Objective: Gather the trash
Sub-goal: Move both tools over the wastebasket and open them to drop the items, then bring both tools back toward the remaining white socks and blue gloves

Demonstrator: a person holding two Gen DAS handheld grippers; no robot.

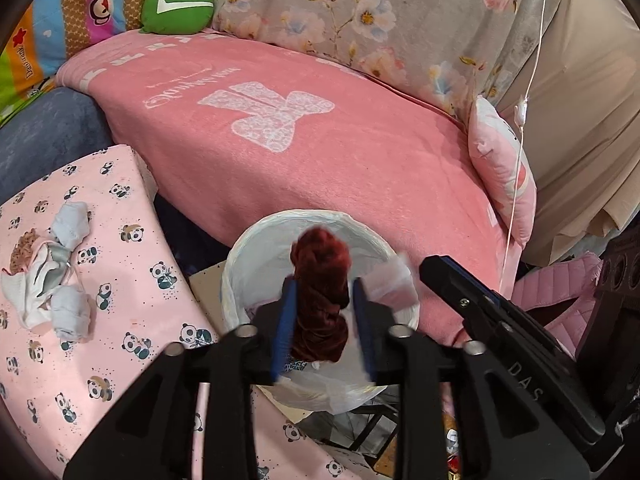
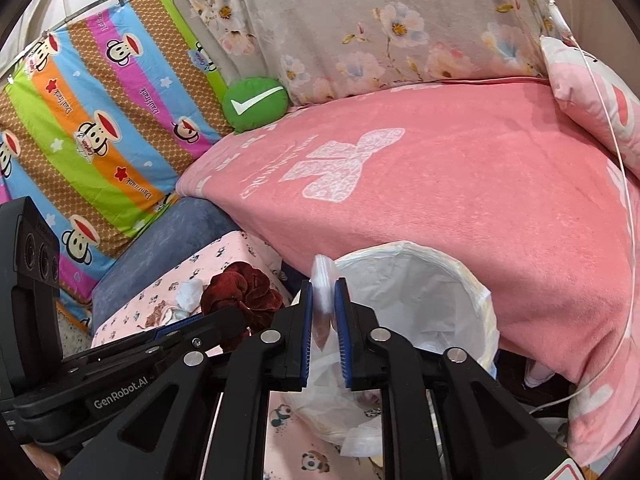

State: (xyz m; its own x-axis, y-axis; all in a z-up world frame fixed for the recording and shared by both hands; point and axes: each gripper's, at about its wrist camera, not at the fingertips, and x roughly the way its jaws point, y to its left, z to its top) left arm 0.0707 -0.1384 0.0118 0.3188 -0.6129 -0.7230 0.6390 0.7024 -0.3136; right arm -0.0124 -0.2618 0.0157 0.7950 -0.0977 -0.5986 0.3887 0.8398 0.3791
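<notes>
Lined trash bin [image 1: 240,264] stands against the pink blanket [image 1: 320,168]. Left gripper [image 1: 324,320] above the bin mouth, jaws parted around a dark red scrunchie [image 1: 320,276], pads seemingly clear of it. Right gripper [image 2: 324,312] at the bin's near rim, clamped on white cotton pads [image 2: 322,280]. Risk: pads released at the rim fall outside; scrunchie may snag.

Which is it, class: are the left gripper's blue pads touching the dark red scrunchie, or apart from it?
Apart. In the left wrist view, the scrunchie hangs blurred between the left gripper, with gaps showing beside both pads, above the white-lined bin.
</notes>
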